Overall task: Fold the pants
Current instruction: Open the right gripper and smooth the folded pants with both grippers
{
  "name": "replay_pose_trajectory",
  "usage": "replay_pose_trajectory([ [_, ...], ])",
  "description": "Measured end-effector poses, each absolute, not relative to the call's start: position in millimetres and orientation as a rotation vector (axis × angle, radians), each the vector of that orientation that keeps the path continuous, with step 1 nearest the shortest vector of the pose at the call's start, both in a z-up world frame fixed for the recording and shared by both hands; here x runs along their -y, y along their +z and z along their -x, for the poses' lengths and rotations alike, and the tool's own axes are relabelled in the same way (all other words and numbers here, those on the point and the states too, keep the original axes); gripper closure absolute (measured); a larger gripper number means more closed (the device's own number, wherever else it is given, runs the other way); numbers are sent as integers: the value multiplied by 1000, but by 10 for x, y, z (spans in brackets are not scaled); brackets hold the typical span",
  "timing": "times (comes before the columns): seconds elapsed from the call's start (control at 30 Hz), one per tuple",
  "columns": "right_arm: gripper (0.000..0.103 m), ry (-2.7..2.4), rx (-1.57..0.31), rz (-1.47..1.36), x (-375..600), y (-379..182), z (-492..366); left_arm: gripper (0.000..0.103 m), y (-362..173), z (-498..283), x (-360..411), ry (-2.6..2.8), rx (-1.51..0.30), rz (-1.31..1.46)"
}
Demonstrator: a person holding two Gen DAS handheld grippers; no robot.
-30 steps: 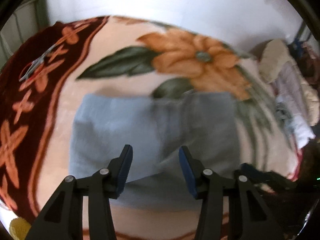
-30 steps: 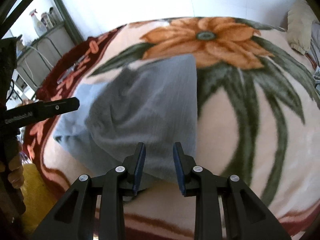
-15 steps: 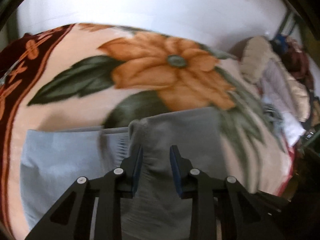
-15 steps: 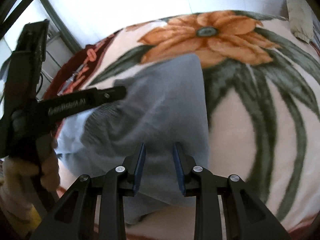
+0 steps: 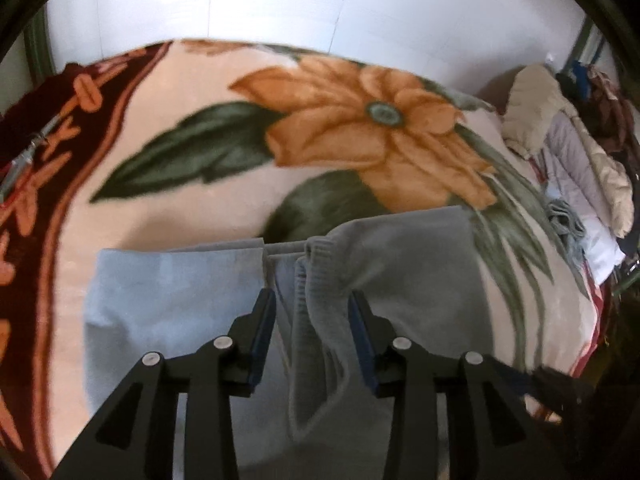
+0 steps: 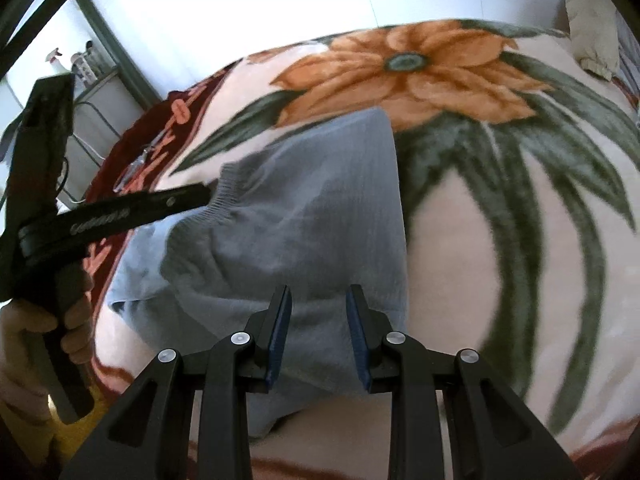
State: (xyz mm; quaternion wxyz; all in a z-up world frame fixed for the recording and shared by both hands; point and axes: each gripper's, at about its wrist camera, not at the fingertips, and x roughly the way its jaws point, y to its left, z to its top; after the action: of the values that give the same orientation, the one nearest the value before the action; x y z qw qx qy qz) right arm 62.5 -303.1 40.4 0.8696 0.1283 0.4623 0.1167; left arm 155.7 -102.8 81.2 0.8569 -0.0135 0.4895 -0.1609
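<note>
Pants (image 5: 404, 280), grey-blue knit, lying on a floral blanket (image 5: 200, 216) spread over a bed. Left wrist view: left gripper (image 5: 312, 320) low in frame, its blue-padded fingers (image 5: 262, 328) standing apart; a ribbed, bunched edge of the pants rises between them, but the pads are not pressed together on it, and whether either pad touches the cloth cannot be told. Pants in two tones here: a paler flat panel to the left, a darker grey folded layer to the right, the ribbed edge running down the line between them. Blanket: peach ground, large orange flower (image 5: 360, 132) with dark green leaves beyond the pants, maroon patterned border along the left edge. Pile of clothes (image 5: 568, 160), beige, lilac and white, at the far right edge of the bed. White wall behind.

Right wrist view: right gripper (image 6: 318, 332) low in frame, fingers parted, hovering over the near portion of the pants (image 6: 304, 232); contact with the cloth cannot be told. Folded upper layer reaches a straight right-hand edge just short of the flower (image 6: 404, 68); a paler under-layer shows at lower left. Left gripper (image 6: 200, 194) enters from the left as a black bar, its tip at the ribbed edge of the pants; the person's hand (image 6: 48, 332) grips its handle. Shelf with bottles (image 6: 80, 60) at upper left, beside a green frame.
</note>
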Motion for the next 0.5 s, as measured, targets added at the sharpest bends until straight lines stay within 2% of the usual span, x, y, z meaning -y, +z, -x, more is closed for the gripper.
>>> replay_pose_trajectory([
  [0.13,74,259,-951,-267,3022,477,-523,58,842,-1372,940,-326,-1032,14],
  [0.33,74,227,-1023,-273,3071,210,-548,57,453,-1342,840,-231,-1115,-16],
  [0.5,74,227,-1010,-309,3107,221,-550,57,480,-1290,857,-237,-1095,-44],
])
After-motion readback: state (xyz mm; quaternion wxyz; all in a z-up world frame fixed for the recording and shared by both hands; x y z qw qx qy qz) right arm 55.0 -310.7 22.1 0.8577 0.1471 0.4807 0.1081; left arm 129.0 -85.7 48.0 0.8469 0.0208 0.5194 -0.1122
